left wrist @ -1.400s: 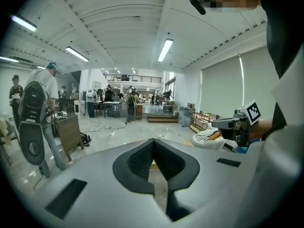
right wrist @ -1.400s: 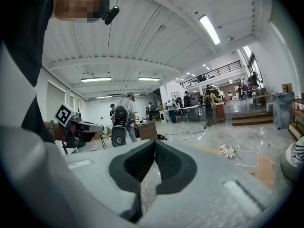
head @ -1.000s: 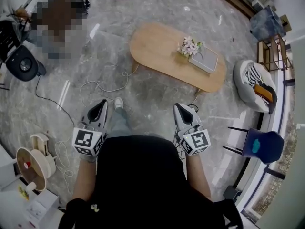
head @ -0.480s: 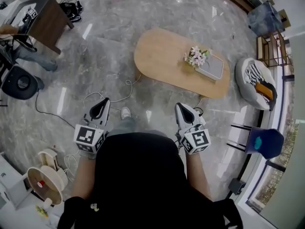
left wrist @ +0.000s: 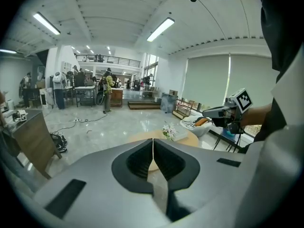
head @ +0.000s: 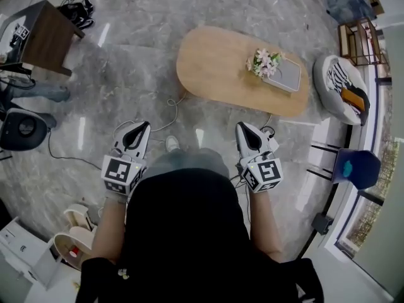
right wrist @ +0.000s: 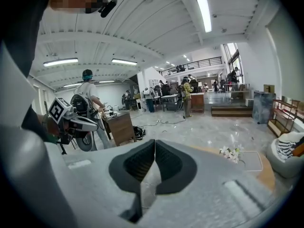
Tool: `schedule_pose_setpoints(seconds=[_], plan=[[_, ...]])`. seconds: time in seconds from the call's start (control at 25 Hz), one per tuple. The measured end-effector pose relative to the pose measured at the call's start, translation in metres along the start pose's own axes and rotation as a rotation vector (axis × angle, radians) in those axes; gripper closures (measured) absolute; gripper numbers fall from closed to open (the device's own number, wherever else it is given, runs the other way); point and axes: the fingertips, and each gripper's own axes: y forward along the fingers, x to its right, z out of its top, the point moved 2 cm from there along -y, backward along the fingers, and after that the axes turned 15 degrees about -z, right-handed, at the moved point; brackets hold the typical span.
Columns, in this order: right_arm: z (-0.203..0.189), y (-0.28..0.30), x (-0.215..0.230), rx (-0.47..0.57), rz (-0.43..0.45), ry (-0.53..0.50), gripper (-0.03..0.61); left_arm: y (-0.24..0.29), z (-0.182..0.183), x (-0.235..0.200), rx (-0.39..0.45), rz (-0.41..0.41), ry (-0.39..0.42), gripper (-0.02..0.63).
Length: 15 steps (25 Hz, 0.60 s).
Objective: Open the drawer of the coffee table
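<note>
The oval wooden coffee table (head: pixel 221 68) stands on the marble floor ahead of me, with a bunch of flowers (head: pixel 265 60) and a flat grey tray (head: pixel 288 76) on its right part. No drawer shows in any view. My left gripper (head: pixel 140 130) and right gripper (head: pixel 245 131) are held in front of my body, short of the table and apart from it. Both have their jaws together with nothing between them. In the left gripper view the shut jaws (left wrist: pixel 153 145) point at the table (left wrist: pixel 185 139). The right gripper's shut jaws (right wrist: pixel 154 148) point left of the table (right wrist: pixel 264 171).
A white cable (head: pixel 167 115) loops on the floor between me and the table. A dark brown side table (head: pixel 44 33) stands at the far left. A white pouf (head: pixel 341 90), a blue chair (head: pixel 355 168) and a metal rack (head: pixel 360 41) stand at the right. People stand in the background.
I have walked on across the floor with both grippers carried along, still shut. The brown side table has come into view at the upper left, and the cable reel has slid toward the bottom left.
</note>
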Motion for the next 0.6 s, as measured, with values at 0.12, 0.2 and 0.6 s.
schedule_pose_setpoints(seconds=[0.12, 0.2, 0.6], plan=[[-0.001, 0.011, 0.012, -0.016, -0.026, 0.012, 0.578, 0.017, -0.007, -0.010, -0.039, -0.029, -0.007, 0.601], [-0.005, 0.014, 0.023, -0.032, -0.036, 0.019, 0.578, 0.031, -0.012, -0.011, -0.070, -0.044, -0.008, 0.601], [-0.033, 0.034, 0.060, -0.111, -0.030, 0.022, 0.577, 0.105, -0.026, -0.020, -0.128, -0.089, -0.048, 0.600]])
